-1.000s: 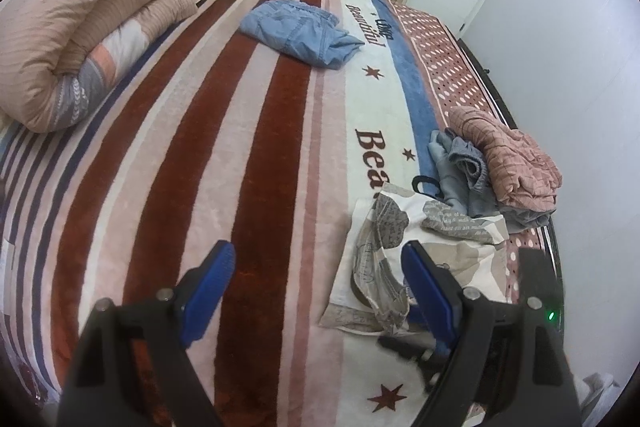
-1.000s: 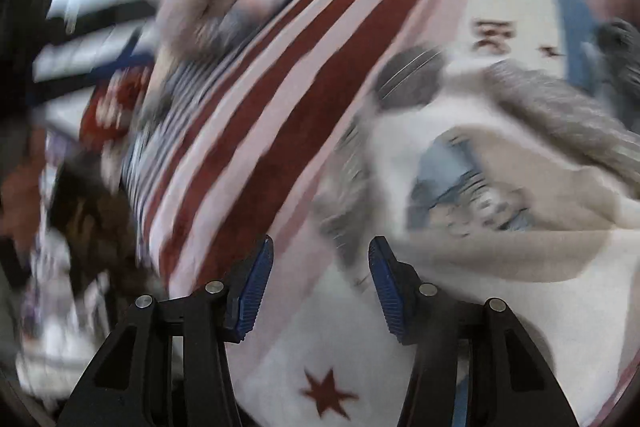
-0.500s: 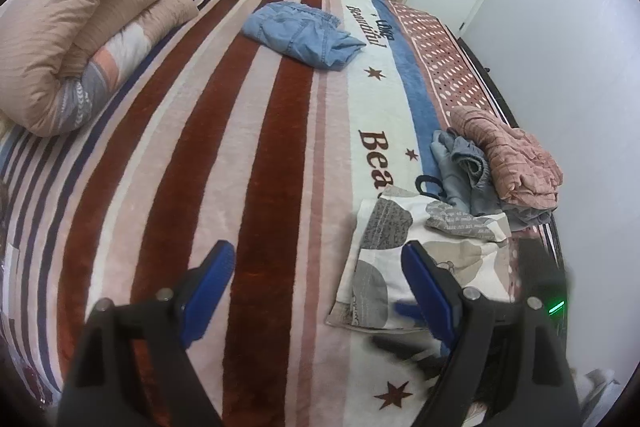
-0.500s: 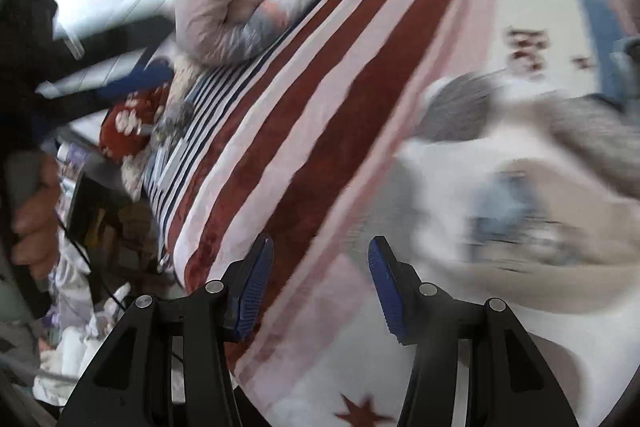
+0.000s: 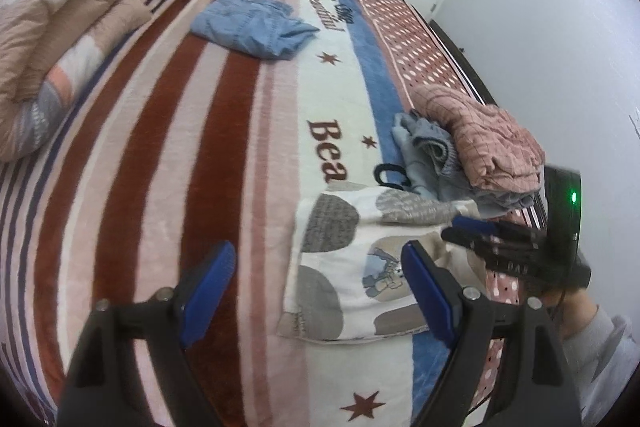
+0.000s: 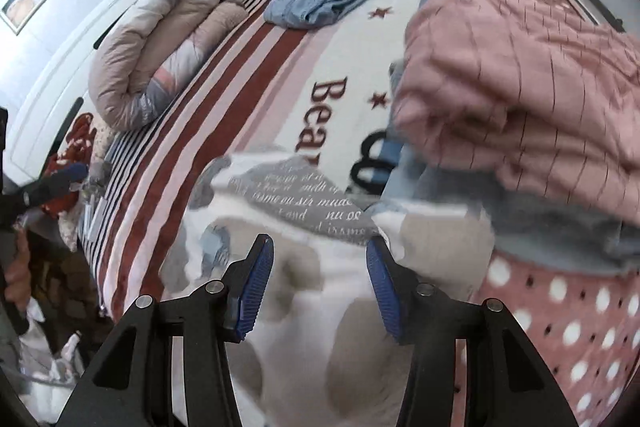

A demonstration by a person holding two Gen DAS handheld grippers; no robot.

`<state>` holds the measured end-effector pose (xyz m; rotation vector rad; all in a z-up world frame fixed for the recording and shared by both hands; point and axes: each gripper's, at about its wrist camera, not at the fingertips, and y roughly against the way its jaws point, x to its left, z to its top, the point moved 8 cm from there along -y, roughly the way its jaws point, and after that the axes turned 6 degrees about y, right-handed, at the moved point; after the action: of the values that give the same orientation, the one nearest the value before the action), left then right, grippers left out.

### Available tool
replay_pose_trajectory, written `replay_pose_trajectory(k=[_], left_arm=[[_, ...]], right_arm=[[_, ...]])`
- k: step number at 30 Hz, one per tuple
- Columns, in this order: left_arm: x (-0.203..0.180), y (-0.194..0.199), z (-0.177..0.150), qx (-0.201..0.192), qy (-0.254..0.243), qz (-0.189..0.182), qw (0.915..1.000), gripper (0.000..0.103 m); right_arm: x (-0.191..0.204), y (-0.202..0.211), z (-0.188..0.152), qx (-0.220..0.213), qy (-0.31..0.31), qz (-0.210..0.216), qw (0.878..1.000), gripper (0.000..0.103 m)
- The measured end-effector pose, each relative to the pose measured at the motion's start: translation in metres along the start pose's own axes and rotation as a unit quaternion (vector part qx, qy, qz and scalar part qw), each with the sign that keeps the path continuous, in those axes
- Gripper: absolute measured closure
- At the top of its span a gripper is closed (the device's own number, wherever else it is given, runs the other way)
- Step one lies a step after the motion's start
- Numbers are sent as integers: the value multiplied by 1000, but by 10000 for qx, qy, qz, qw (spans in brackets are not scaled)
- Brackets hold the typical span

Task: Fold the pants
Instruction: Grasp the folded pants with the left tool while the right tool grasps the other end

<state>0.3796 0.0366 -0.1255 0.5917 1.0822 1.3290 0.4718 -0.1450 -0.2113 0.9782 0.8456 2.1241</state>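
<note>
The folded white patterned pants [image 5: 356,259] lie flat on the striped bed near its right edge, also in the right wrist view [image 6: 288,267]. My left gripper [image 5: 320,291] is open and empty above the bed, just left of the pants. My right gripper [image 6: 316,283] is open and empty, low over the pants; it shows in the left wrist view [image 5: 472,231] at the pants' right side. A crumpled blue garment [image 5: 252,27] lies at the far end of the bed.
A pile of pink [image 5: 484,139] and grey-blue [image 5: 428,147] clothes sits beside the pants by the bed's right edge. A rolled quilt [image 5: 60,67] lies at the far left. A white wall [image 5: 560,27] runs along the right. Clutter [image 6: 60,187] stands off the bed's left side.
My right gripper has opened wider and swung right, toward the pants and the pink pile. The pants now lie flatter. My left gripper has shifted slightly.
</note>
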Motion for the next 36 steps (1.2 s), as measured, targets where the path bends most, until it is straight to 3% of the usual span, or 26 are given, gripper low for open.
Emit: replay_pose_trajectory(k=[8,15,20,23,24,29,32,36], left_arm=[[-23,-41,-3,225,-107,-106,9996,21],[-19,-76,-8,510,-89,-109,9986,21],[-18,-84,-11,774,-46,-281,9966,21],[-17,-87,-17,993,57,-433,9941,18],[-16,-88,-20,1074,106,-480,9930,16],[-7,-99,-35,1392,281,-547,9884,15],[1,-112,-47,1575,274,-529,9857,15],[9,-131,-58,1790,263,-559,9819,15]], right_arm=[[-17,-18,21,-66,180,-187,9996,60],[-23,-43,22,-12,290,-412,9987,59],[-6,-14,25,-148,384,-373,9985,58],[6,17,17,-217,358,-304,9987,46],[8,32,8,-211,313,-331,9987,40],[-6,52,-31,5,-300,-392,9988,32],[-27,48,-59,172,-991,-401,9941,29],[-34,31,-79,312,-1489,-104,9883,29]])
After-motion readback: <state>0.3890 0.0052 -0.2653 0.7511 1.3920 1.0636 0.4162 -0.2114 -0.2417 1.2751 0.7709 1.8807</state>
